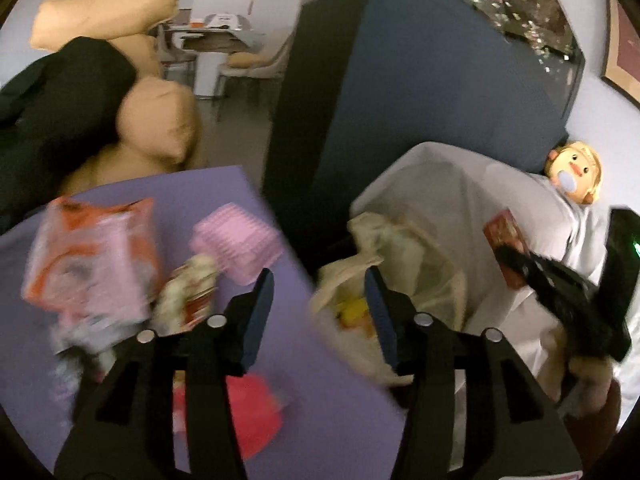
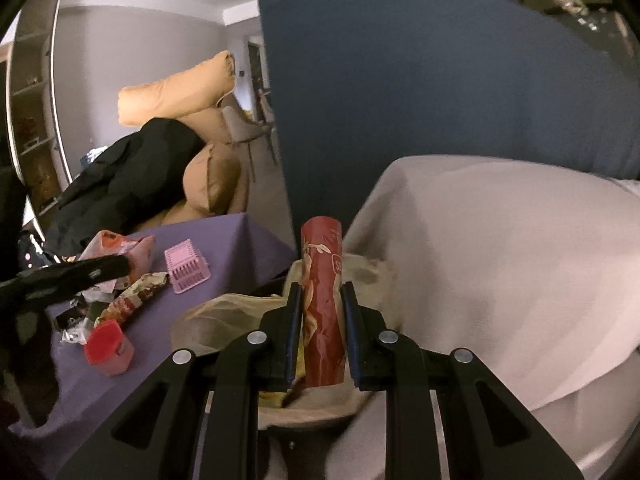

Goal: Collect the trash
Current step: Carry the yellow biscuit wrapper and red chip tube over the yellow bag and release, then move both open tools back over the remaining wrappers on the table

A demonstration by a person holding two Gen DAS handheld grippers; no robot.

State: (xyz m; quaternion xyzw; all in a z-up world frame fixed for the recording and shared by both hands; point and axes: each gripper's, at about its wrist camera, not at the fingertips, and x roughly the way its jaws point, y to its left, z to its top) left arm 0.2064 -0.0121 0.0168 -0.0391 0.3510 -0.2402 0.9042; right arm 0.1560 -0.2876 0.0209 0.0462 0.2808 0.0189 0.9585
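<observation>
The right tool (image 2: 321, 300) clenches a crumpled red snack tube (image 2: 323, 304) with pale leaf art, lettering unreadable, above the bag-lined bin (image 2: 224, 312); the left tool (image 1: 320, 292) gapes empty.

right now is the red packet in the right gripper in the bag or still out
Out. The right gripper is shut on the red packet, holding it upright above the open trash bag, not inside it.

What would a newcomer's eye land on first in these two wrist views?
Most likely the red snack tube, standing upright between the right gripper pads, above the pale trash bag. Next, the purple-covered table to its left, littered with wrappers, a pink comb-like tray and a red-lidded tub. The left gripper is open and empty, straddling the table's edge and the bag.
</observation>
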